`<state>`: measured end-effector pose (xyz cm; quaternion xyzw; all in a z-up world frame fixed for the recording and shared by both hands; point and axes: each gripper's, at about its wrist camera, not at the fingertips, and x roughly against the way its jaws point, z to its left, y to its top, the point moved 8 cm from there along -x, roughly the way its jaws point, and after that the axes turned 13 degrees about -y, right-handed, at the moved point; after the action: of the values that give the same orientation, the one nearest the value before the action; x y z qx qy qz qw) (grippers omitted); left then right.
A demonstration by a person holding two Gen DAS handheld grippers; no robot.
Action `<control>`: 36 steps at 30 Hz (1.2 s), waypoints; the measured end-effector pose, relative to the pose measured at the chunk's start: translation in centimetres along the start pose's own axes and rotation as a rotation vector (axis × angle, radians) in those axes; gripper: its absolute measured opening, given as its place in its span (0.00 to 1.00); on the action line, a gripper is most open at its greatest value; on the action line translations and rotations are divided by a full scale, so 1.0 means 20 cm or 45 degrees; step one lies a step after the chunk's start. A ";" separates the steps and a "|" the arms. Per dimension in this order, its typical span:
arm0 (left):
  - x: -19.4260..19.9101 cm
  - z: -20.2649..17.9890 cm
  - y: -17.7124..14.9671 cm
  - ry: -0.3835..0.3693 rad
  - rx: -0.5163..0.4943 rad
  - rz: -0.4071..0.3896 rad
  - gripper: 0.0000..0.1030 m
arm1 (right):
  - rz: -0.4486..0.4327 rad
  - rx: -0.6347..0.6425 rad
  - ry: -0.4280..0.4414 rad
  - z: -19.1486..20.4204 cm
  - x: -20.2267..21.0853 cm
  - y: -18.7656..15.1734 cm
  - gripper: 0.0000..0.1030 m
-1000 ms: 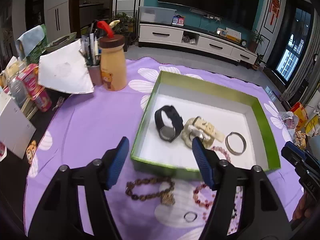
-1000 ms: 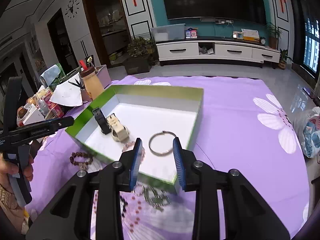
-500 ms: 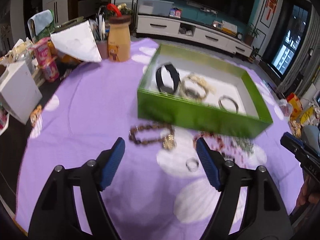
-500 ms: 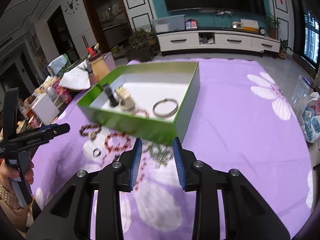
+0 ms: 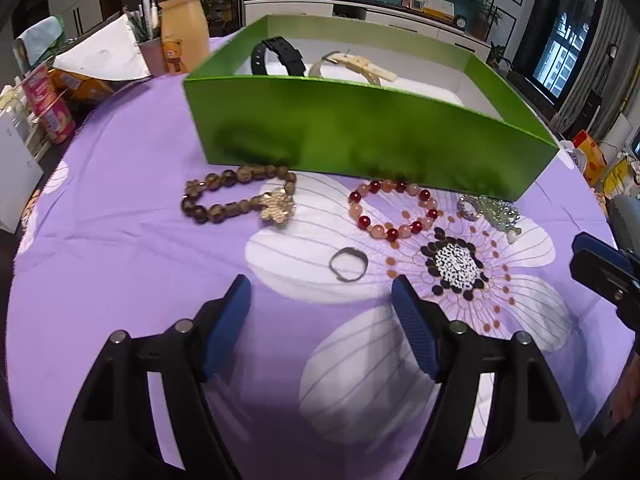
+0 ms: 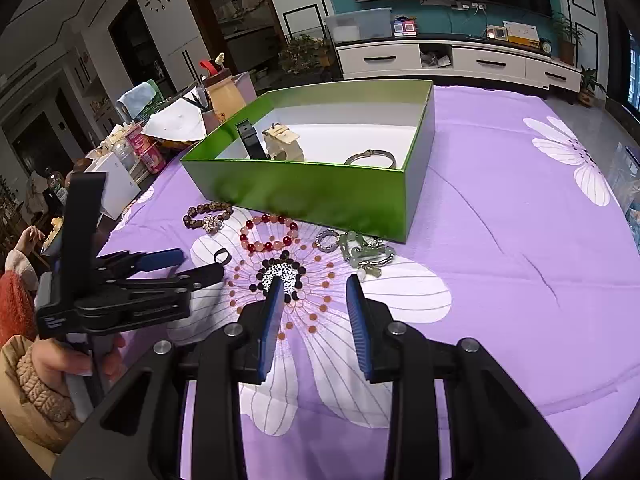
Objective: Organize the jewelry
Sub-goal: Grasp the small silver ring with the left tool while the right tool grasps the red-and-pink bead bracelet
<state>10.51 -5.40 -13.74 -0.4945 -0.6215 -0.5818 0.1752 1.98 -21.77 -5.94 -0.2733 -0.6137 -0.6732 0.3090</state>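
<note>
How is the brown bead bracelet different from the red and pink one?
The brown bead bracelet has dark, dull beads; the red and pink bracelet has shiny, bright ones. The brown one carries a gold flower charm and the red and pink one has none. The brown one lies squashed long, the other lies rounder. Both rest on the purple cloth, outside the green box.

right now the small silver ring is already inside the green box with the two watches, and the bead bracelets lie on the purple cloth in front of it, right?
Not quite. The small silver ring is not in the green box; it lies on the purple cloth, nearer the camera than the bead bracelets, as the left wrist view shows. The two watches are inside the box and the bracelets lie in front of it.
</note>
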 end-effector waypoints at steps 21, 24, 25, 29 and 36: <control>0.05 0.05 0.08 -0.057 -0.062 -0.092 0.20 | 0.056 0.193 0.075 0.24 -0.21 0.06 0.31; 0.11 0.09 0.08 -0.060 -0.035 -0.112 0.20 | 0.069 0.267 0.092 0.32 -0.27 0.08 0.32; 0.13 0.11 0.08 -0.058 -0.027 -0.116 0.20 | 0.070 0.287 0.099 0.35 -0.29 0.09 0.32; 0.16 0.15 0.08 -0.064 0.004 -0.130 0.20 | 0.062 0.375 0.116 0.45 -0.35 0.13 0.32; 0.18 0.22 0.07 -0.076 0.060 -0.141 0.20 | 0.103 0.523 0.081 0.55 -0.49 0.13 0.31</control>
<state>11.59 -0.31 -11.33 -0.4723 -0.6663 -0.5609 0.1357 10.24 -10.12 -10.49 -0.2078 -0.7164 -0.5294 0.4041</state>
